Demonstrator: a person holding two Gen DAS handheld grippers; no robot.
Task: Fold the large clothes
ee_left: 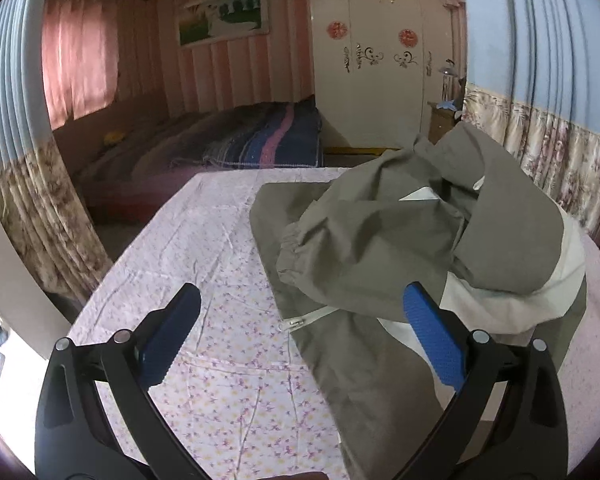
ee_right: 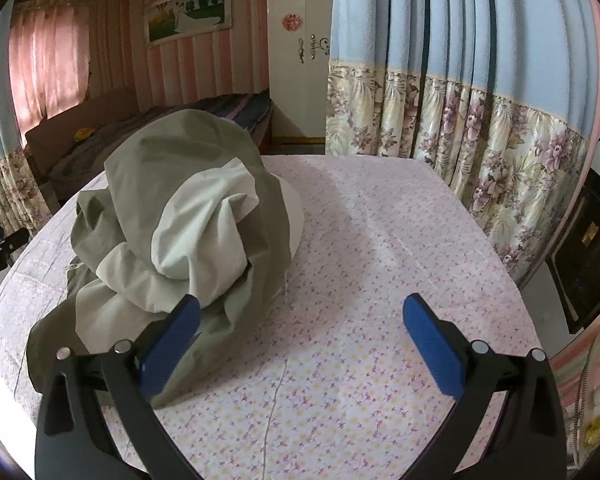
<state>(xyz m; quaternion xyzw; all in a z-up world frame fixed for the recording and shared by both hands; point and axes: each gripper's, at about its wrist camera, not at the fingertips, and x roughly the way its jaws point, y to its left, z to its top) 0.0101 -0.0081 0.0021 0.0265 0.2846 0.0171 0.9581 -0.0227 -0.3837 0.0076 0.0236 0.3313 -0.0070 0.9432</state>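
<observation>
So I'm hovering both grippers over the counter (ee_right: 380, 240) with its pink floral cloth. My left gripper (ee_left: 300, 320) is hanging wide open, holding nothing, and so is my right gripper (ee_right: 300, 320). The olive-grey jacket (ee_right: 188, 216) is sitting crumpled in a heap between them, pale lining (ee_right: 204, 224) showing.

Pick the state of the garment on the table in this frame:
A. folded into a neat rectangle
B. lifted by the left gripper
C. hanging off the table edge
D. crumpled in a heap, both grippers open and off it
D: the olive jacket sits bunched up on the floral tablecloth, while the left gripper and right gripper both gape with nothing between their fingers.
</observation>
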